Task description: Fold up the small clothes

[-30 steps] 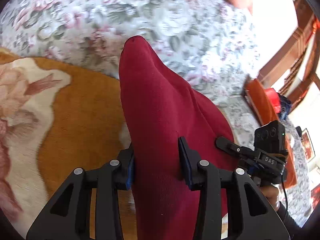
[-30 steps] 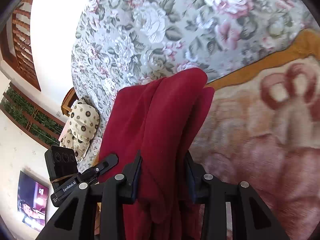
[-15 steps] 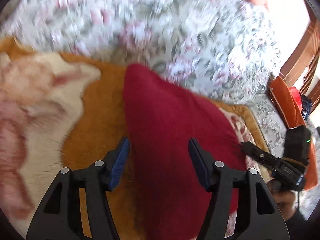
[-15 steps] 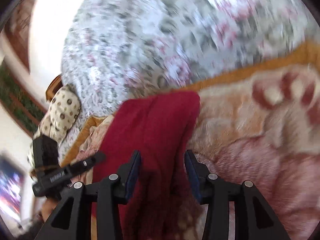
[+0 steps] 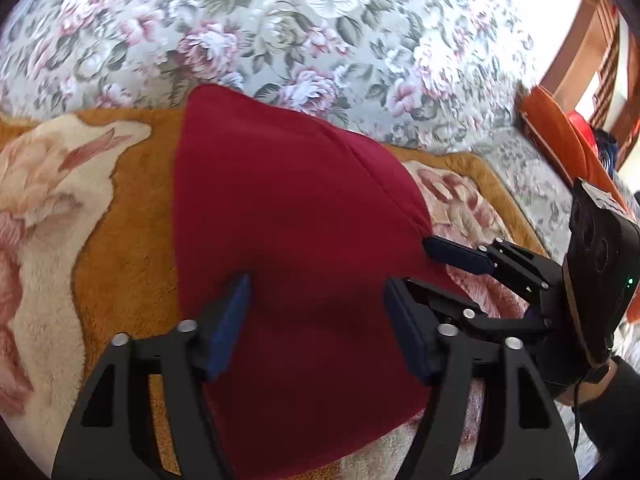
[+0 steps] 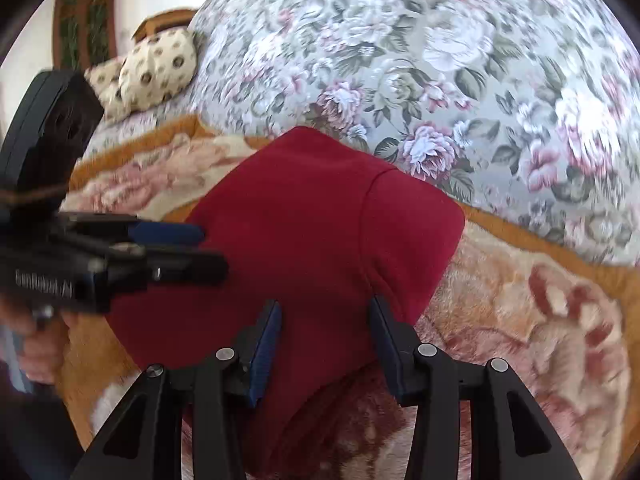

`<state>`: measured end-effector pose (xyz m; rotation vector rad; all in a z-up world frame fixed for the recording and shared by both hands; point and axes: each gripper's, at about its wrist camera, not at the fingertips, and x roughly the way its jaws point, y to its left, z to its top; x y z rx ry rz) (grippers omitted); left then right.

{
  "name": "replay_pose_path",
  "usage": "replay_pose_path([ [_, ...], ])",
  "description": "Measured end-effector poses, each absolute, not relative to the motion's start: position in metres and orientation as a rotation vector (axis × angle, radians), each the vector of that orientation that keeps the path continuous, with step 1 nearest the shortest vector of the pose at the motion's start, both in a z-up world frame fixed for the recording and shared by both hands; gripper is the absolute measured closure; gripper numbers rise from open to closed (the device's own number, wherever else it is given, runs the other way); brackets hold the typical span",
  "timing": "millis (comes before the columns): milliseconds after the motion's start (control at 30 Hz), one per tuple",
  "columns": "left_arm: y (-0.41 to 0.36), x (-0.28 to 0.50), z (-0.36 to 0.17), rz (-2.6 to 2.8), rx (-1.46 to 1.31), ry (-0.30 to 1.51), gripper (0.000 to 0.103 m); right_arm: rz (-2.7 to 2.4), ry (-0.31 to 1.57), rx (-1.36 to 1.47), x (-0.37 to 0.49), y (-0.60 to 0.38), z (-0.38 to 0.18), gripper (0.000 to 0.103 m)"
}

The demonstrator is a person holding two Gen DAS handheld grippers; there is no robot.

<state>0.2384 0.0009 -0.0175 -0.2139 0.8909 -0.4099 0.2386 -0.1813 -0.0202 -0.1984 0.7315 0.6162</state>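
Observation:
A dark red garment (image 5: 288, 232) lies folded flat on an orange and cream floral blanket (image 5: 80, 240); it also shows in the right wrist view (image 6: 320, 232). My left gripper (image 5: 318, 292) is open and empty, its fingers spread over the garment's near part. My right gripper (image 6: 324, 316) is open and empty over the garment's near right edge. The right gripper also shows at the garment's right side in the left wrist view (image 5: 452, 260). The left gripper also shows at the garment's left side in the right wrist view (image 6: 200, 248).
A sofa back with grey floral cover (image 5: 320, 32) rises behind the blanket (image 6: 540, 320). A dotted cream cushion (image 6: 152, 68) lies at the far left. An orange object (image 5: 560, 140) and wooden furniture (image 5: 596, 40) stand at the far right.
Both grippers have opened and let go of the red garment. It was held up bunched between the jaws; now it lies flat on the blanket.

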Motion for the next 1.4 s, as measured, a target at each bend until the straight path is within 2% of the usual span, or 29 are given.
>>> replay_pose_path([
  [100,-0.004,0.239,-0.016,-0.432,-0.222,0.885,0.01,0.598,0.719,-0.223,0.235,-0.177,-0.022,0.057],
  [167,-0.007,0.237,-0.014,-0.429,-0.248,0.861,0.003,0.573,0.743,-0.266,0.23,-0.166,-0.019,0.054],
  [300,-0.004,0.224,0.004,-0.376,-0.265,0.835,0.003,0.509,0.773,-0.327,0.211,-0.159,0.004,0.055],
  [500,-0.006,0.143,0.039,-0.274,-0.104,0.769,0.003,0.375,0.778,-0.059,0.125,-0.199,0.031,0.055],
  [733,-0.024,0.074,0.016,-0.273,-0.126,0.835,0.001,0.14,0.711,0.157,0.034,-0.225,0.013,0.055],
  [867,-0.037,0.052,-0.007,-0.212,-0.098,0.852,0.001,0.129,0.648,0.126,0.014,-0.224,0.024,0.055],
  [1167,-0.035,0.051,-0.009,-0.184,-0.084,0.849,0.001,0.056,0.51,-0.003,-0.012,-0.208,0.038,0.055],
  [1400,-0.029,0.051,-0.011,-0.22,-0.128,0.855,0.001,0.074,0.529,-0.037,-0.008,-0.203,0.036,0.055],
])
